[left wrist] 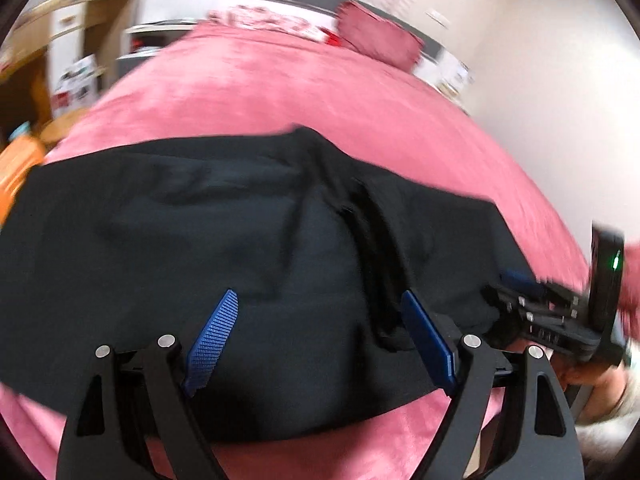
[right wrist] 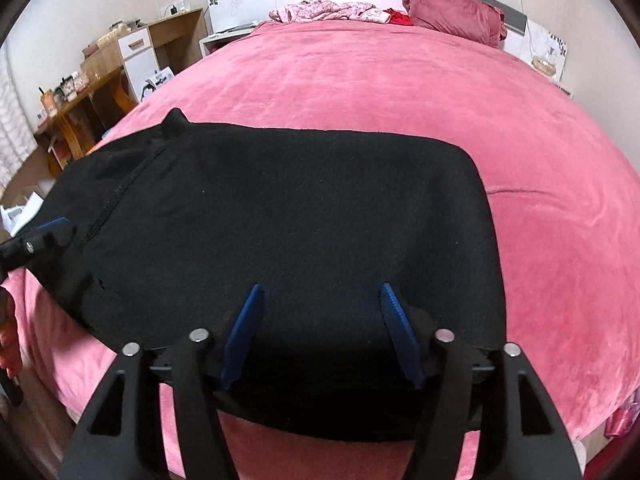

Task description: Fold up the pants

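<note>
Basically soft, limp black pants (right wrist: 288,232) near bed (right wrist: 360,88) front edge; left gripper (left wrist: 320,344), right gripper (right wrist: 320,336) both spread wide, empty. Pinch hem corners.

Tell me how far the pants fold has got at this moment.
Done: the black pants lie on the pink bed as a compact doubled panel, with a seam ridge running down them. In hand: nothing; the left tool and right tool both hover open above the near edge. Left: probably one more fold to shorten the panel, though I cannot count the layers.
</note>
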`<state>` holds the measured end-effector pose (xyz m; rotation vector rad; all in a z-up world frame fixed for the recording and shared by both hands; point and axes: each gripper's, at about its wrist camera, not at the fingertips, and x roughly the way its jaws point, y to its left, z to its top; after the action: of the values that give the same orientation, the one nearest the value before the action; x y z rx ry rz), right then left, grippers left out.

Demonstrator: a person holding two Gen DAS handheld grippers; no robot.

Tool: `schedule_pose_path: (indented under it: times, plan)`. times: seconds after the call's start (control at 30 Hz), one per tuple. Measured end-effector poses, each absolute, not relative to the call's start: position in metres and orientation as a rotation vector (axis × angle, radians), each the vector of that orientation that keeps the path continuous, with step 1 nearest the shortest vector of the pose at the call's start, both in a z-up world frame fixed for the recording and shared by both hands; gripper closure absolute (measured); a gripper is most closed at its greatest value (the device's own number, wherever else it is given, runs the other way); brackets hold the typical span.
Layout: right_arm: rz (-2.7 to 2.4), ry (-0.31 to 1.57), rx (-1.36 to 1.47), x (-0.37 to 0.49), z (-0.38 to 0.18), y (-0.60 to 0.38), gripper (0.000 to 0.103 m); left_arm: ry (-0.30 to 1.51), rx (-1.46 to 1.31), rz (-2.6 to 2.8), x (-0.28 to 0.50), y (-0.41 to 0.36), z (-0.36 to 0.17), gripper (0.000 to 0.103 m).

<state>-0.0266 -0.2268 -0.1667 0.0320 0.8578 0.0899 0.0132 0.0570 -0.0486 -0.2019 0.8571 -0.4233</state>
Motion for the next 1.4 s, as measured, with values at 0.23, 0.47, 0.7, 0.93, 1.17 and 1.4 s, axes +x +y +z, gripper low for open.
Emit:
schedule_pose_path:
  times: [0.23,0.47,0.7,0.93,1.17,1.4]
  plan:
    - [0.116,0.855,0.021,-0.023,-0.162,-0.22,0.015,0.803,-0.522,-0.165,-0.004,0.142,-0.037,0.012]
    - [0.06,0.749,0.252,-0.029,-0.142,-0.255,0.002,0.731,-0.713,0.124,-0.038,0.207,-0.03,0.01]
    - [0.08,0.756,0.288,-0.031,-0.143,-0.255,0.002,0.854,-0.904,0.104,-0.04,0.231,-0.049,0.052]
    - [0.1,0.759,0.315,-0.031,-0.147,-0.261,0.002,0.909,-0.975,0.114,-0.033,0.241,-0.07,0.054]
    - [0.096,0.745,0.339,-0.033,-0.145,-0.265,0.002,0.947,-1.073,0.131,-0.05,0.241,-0.052,0.047]
    - [0.1,0.745,0.342,-0.036,-0.145,-0.265,0.002,0.983,-1.12,0.192,-0.044,0.254,-0.076,0.045]
